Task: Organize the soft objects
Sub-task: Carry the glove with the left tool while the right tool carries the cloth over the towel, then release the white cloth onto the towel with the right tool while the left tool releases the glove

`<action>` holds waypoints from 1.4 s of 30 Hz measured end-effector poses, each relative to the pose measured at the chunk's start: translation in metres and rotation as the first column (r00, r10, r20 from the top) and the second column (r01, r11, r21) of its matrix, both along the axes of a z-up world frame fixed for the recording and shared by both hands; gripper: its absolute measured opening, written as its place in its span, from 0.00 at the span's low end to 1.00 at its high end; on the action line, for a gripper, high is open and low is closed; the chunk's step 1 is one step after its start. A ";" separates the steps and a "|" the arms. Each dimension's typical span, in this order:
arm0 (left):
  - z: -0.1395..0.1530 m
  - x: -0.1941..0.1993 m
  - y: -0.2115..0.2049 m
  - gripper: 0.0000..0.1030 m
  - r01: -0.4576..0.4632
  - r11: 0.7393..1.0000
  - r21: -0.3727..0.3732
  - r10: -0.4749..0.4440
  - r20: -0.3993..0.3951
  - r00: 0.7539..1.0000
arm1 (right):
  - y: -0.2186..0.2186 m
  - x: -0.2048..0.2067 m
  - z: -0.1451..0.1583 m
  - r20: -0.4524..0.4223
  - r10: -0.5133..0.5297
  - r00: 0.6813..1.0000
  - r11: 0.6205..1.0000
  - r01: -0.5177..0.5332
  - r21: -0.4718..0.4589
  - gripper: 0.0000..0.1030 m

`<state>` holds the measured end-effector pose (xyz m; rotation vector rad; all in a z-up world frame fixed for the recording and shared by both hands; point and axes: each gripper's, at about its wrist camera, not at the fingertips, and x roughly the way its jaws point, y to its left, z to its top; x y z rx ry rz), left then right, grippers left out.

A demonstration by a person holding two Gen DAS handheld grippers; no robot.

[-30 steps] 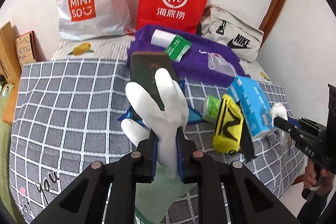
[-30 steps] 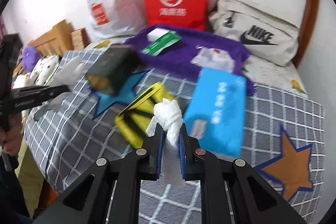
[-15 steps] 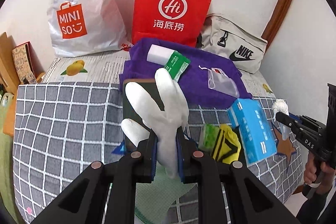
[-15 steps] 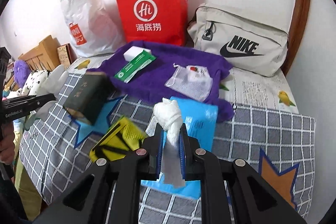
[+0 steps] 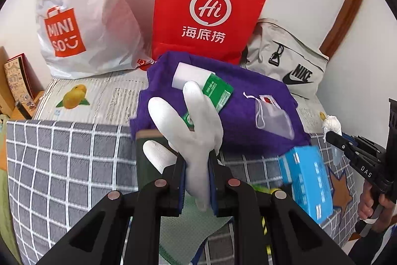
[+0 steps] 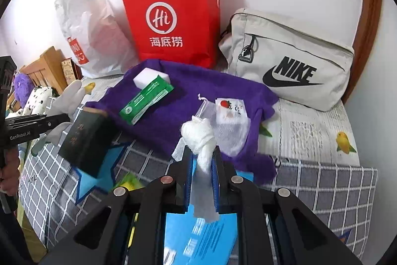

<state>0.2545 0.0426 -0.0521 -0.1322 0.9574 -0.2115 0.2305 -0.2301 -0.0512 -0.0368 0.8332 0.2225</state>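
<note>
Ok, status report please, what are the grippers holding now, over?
Left gripper shut on white glove. Right gripper shut on knotted white cloth. Purple towel ahead, already carrying small items.

I see a bed (image 6: 322, 131) under a grey checked blanket (image 6: 330, 188). On it: a purple cloth (image 6: 178, 116) at centre, a dark box (image 6: 86, 140) at nine o'clock, a blue box (image 6: 206, 237) at six.

White glove and knotted gauze held above the bed

The white glove (image 5: 196, 121) is pinched upright at its cuff, fingers splayed upward. The knotted white gauze (image 6: 199, 138) is clamped below its knot, its loose tail hanging down. A purple towel (image 6: 181, 113) is spread flat behind both.
</note>
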 end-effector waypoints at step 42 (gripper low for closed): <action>-0.069 0.151 -0.012 0.21 -0.048 0.998 0.042 0.053 -0.143 0.988 | -0.013 0.136 -0.075 -0.213 -0.016 0.977 0.999 0.008 -0.040 0.16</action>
